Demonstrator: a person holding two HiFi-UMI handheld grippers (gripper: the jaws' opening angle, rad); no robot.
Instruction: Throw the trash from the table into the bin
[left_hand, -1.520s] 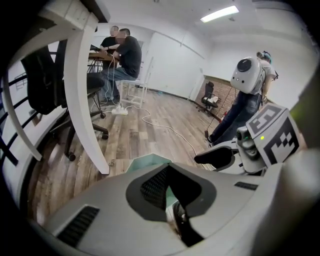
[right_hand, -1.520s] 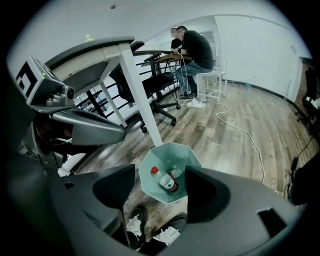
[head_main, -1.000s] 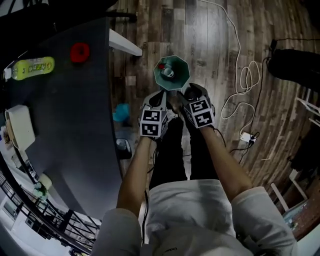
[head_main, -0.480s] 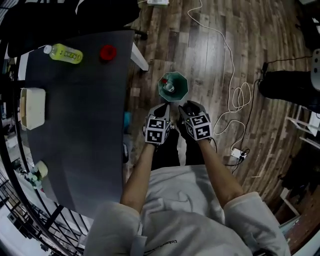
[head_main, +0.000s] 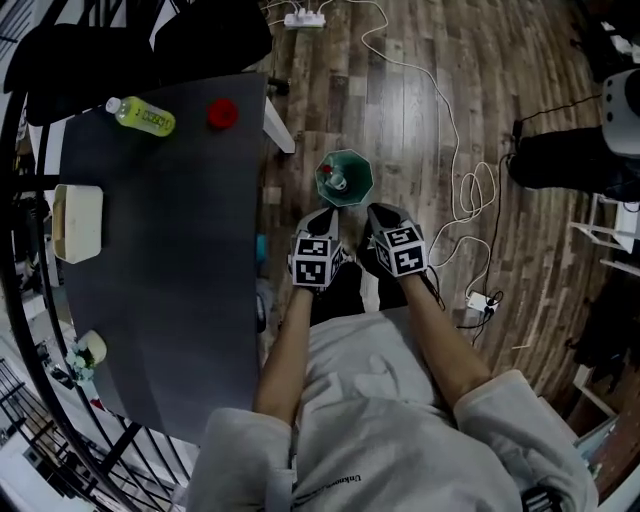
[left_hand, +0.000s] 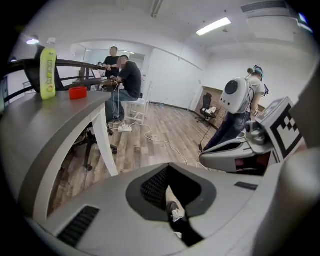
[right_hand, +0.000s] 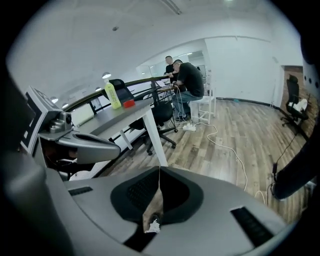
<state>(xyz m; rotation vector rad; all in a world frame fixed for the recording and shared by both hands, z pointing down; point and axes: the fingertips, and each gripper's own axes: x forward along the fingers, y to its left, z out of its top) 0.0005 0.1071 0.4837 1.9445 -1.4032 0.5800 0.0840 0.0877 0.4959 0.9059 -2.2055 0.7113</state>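
Trash lies on the dark table (head_main: 160, 260) at the left of the head view: a yellow-green bottle (head_main: 140, 116) on its side, a small red item (head_main: 222, 113) near it at the far end, a white container (head_main: 78, 222) by the outer edge, and a small pale cup-like thing (head_main: 88, 348) nearer the person. The green bin (head_main: 360, 166) stands on the wood floor just off the table's far corner, with a pale item (head_main: 337, 180) inside it. Both grippers hang side by side above the floor, just on the near side of the bin and apart from it. The left gripper (head_main: 323, 214) has its jaws together with nothing between them. The right gripper (head_main: 381, 211) has just been closing its jaws, which now meet with nothing between them. A white cable (head_main: 455, 150) trails across the floor beyond.
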